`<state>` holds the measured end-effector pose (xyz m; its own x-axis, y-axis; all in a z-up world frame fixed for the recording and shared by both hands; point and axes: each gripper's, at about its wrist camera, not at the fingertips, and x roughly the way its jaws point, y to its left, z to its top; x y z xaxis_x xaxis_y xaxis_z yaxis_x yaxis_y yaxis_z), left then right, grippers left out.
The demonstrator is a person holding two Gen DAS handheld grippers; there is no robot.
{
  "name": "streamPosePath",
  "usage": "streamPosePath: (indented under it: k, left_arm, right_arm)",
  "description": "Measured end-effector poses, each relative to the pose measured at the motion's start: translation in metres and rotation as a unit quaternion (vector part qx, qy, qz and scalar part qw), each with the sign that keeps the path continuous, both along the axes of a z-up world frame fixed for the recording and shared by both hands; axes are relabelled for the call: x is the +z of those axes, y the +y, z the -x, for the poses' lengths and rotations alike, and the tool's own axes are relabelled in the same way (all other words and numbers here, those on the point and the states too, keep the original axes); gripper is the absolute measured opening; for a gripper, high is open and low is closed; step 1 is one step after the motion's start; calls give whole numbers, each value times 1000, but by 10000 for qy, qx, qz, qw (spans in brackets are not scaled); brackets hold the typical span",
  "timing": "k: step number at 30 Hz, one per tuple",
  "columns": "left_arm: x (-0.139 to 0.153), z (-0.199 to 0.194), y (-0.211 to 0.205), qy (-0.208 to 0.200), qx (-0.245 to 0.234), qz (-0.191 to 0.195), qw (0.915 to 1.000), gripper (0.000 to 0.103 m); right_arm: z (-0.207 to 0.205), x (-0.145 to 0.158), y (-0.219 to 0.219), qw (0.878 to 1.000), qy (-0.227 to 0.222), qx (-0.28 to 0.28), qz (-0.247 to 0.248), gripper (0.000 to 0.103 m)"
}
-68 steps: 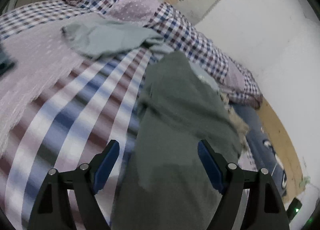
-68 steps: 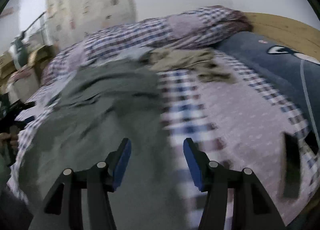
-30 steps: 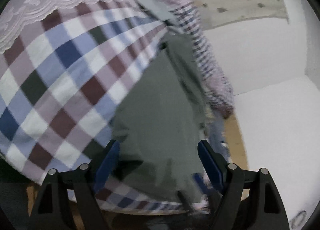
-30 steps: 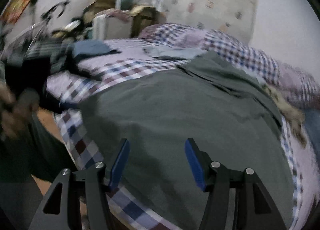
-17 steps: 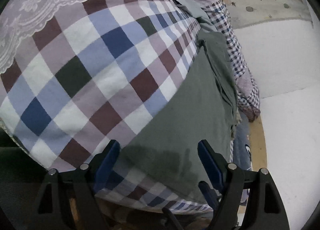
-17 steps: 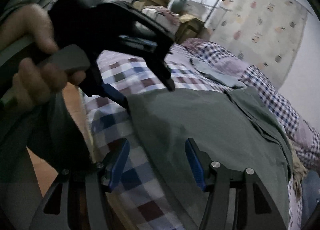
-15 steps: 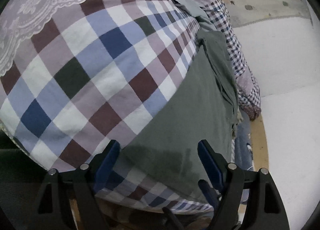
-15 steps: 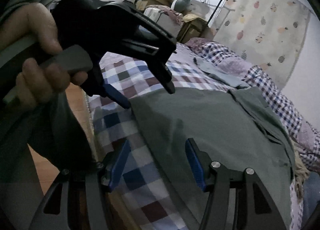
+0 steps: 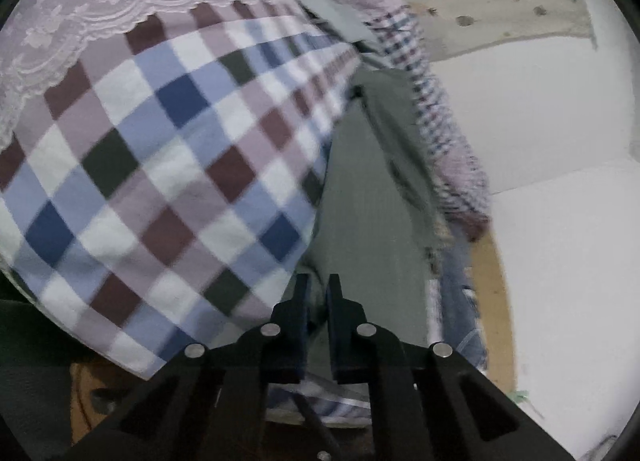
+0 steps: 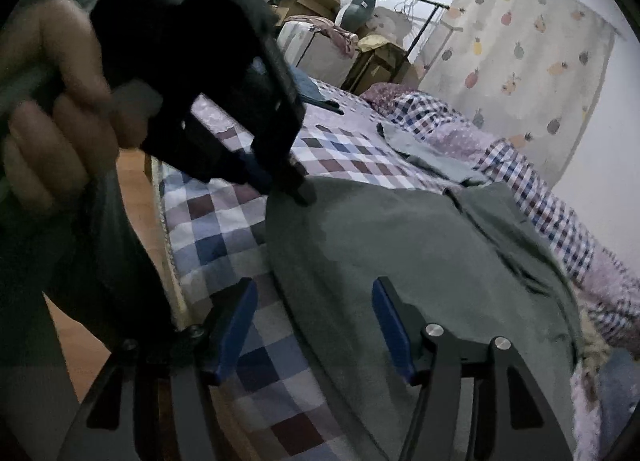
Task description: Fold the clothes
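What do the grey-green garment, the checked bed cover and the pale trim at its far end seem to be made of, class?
Grey-green garment: soft matte fabric, likely cotton knit; it drapes and creases without shine.
Checked bed cover: matte fabric, probably cotton; the checks look woven or printed, too blurred to tell.
Pale trim: lace, shown by its scalloped edge and floral openwork.

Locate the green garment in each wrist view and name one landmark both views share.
Left wrist: green garment runs up the center-right, its near corner pinched in the left gripper.
Right wrist: green garment fills center and right, ahead of the open right gripper.
Shared landmark: the checkered bedsheet.
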<state>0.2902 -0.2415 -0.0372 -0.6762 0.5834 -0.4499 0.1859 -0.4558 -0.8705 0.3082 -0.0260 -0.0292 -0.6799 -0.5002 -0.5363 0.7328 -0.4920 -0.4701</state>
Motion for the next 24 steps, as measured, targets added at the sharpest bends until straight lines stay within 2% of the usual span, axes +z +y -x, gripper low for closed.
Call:
streamPosePath:
  k: [6,12,15,17,18,19,21,24]
  left_arm:
    - [1,3,-5,172,45,-401,9990,6]
    - [-2,17,-6,259,60,-825,9962,6]
    - [-7,15,-10,101,133,-861,9961,7]
    - [-11,12,-13,-6,198,-898,9958,14]
    - [-13,11,-14,-57,246,-921,9954,26]
    - [-15,11,-15,-140,302,-911,9953,52]
    - [-17,12,-15,-258,378,-862,9952,75]
    - [-19,17,-9,-298,290,-792,9960,75]
  right_arm:
    - [-3,0,-12,9978,628,-148,-119,64]
    - [-12,-10,-36,9918,1237,-58,-330,64]
    - [-9,-16,-47,9872,1513,-163,-474,62]
    - [-4,-15,-50,9848,1645,-262,-489,41]
    - [0,-13,-51,9848,1629,-306,-512,16]
    - [4,-12,-52,9855,1582,-333,-524,4]
    - [7,-7,-52,9874,1482,-324,-454,3]
    - [10,0,-51,9902,1316,-310,-343,3]
